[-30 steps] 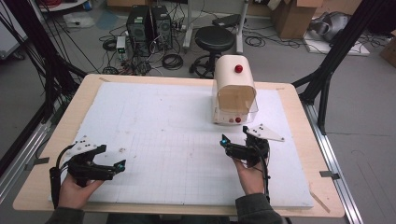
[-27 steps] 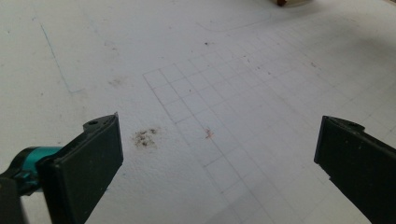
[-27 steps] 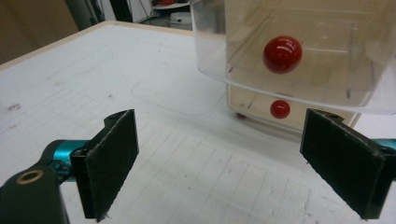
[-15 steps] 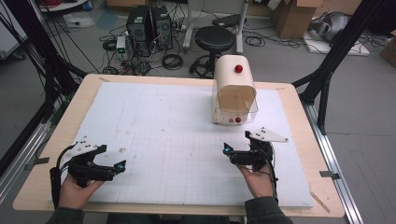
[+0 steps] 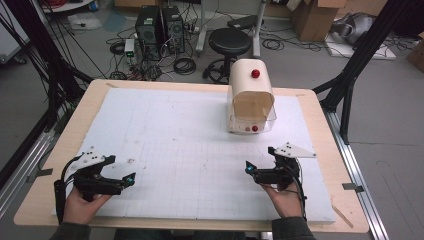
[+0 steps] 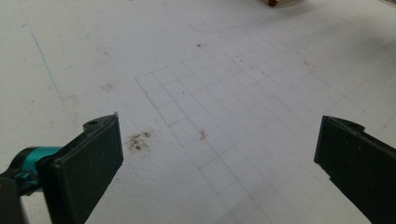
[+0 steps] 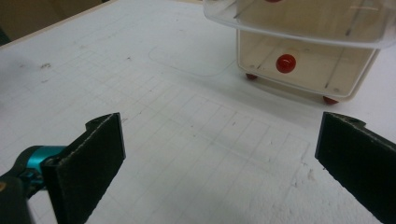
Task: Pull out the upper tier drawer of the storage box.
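Bread box with red knob sits at the far right-centre of the white table, lid down, clear front facing the person, nothing touching it. Right tool has pulled back toward the near edge since a second ago, when it sat closer to the box; now well apart from it, jaws spread wide, nothing between them. In the right gripper view the box is ahead and slightly right, small red front knob visible. Looks like a retreat or a reset, so the box is not yet engaged. Left tool is unchanged at the near left, jaws also spread and empty, over bare gridded foam.
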The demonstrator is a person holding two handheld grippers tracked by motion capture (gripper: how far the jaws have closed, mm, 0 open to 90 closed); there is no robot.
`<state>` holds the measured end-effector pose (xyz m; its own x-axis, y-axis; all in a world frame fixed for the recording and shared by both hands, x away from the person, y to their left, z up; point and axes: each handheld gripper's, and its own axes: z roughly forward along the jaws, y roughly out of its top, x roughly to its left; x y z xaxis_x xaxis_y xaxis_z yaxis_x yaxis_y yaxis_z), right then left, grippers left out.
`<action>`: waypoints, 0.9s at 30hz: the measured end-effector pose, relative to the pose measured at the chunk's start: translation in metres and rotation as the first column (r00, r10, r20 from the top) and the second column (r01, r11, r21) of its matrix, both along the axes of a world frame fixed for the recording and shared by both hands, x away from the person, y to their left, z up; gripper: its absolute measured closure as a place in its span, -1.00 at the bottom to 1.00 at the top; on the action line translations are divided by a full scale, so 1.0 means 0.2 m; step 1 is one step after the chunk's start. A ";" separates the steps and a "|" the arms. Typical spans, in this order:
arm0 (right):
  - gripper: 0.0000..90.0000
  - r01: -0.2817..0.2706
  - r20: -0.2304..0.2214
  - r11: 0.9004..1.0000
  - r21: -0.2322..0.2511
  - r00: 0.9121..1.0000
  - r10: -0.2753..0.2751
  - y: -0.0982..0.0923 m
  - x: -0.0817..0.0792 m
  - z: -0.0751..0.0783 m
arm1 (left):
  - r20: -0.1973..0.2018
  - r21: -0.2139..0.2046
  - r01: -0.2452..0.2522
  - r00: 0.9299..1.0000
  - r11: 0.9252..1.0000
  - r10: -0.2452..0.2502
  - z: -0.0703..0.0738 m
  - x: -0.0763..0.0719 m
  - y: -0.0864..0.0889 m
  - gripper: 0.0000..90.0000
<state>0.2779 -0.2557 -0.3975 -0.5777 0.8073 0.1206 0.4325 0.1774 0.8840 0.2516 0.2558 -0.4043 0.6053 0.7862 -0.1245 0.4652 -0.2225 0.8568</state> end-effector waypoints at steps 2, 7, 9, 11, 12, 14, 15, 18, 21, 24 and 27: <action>-0.99 0.001 0.003 1.000 -0.004 1.000 -0.001 -0.01 -0.01 0.00 | -0.001 -0.003 -0.002 1.000 1.000 0.002 0.00 0.00 0.00 -0.96; -0.99 0.008 0.003 1.000 0.006 1.000 -0.008 -0.05 -0.03 -0.01 | -0.002 -0.002 0.003 1.000 1.000 -0.003 0.00 0.00 0.00 -0.96; -0.99 0.013 0.006 1.000 0.008 1.000 -0.013 -0.06 -0.04 -0.01 | -0.005 -0.001 0.002 1.000 1.000 -0.002 -0.01 0.00 0.00 -0.96; -0.99 0.014 0.008 1.000 0.010 1.000 -0.014 -0.07 -0.04 -0.01 | -0.005 -0.003 0.004 1.000 1.000 -0.004 -0.01 0.00 0.00 -0.96; -0.99 0.018 0.008 1.000 0.015 1.000 -0.018 -0.09 -0.05 -0.01 | -0.008 -0.003 0.007 1.000 1.000 -0.007 -0.01 0.00 0.00 -0.96; -0.99 0.024 0.013 1.000 0.016 1.000 -0.024 -0.10 -0.05 -0.01 | -0.008 -0.003 0.005 1.000 1.000 -0.005 -0.01 0.00 0.00 -0.96; -0.99 0.027 0.015 0.999 0.019 1.000 -0.027 -0.11 -0.05 -0.01 | -0.009 -0.003 0.006 1.000 1.000 -0.006 -0.02 0.00 0.00 -0.96; -0.99 0.032 0.008 0.999 0.026 0.999 -0.032 -0.13 -0.06 -0.02 | -0.010 -0.005 0.008 1.000 1.000 -0.008 -0.02 0.00 0.00 -0.96; -0.99 0.030 0.005 0.999 0.022 1.000 -0.030 -0.14 -0.07 -0.02 | -0.012 -0.006 0.009 1.000 1.000 -0.010 -0.02 0.00 0.00 -0.96; -0.99 0.029 0.008 0.999 0.022 1.000 -0.029 -0.16 -0.08 -0.03 | -0.013 -0.008 0.010 1.000 1.000 -0.010 -0.03 -0.01 0.00 -0.96; -0.99 0.031 0.008 0.999 0.024 0.999 -0.031 -0.16 -0.09 -0.03 | -0.015 -0.011 0.010 1.000 1.000 -0.010 -0.03 -0.01 0.01 -0.96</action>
<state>0.2606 -0.2884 -0.4041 -0.5534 0.8218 0.1355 0.4302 0.1428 0.8914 0.2504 0.2570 -0.4107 0.6112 0.7787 -0.1417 0.4756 -0.2181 0.8522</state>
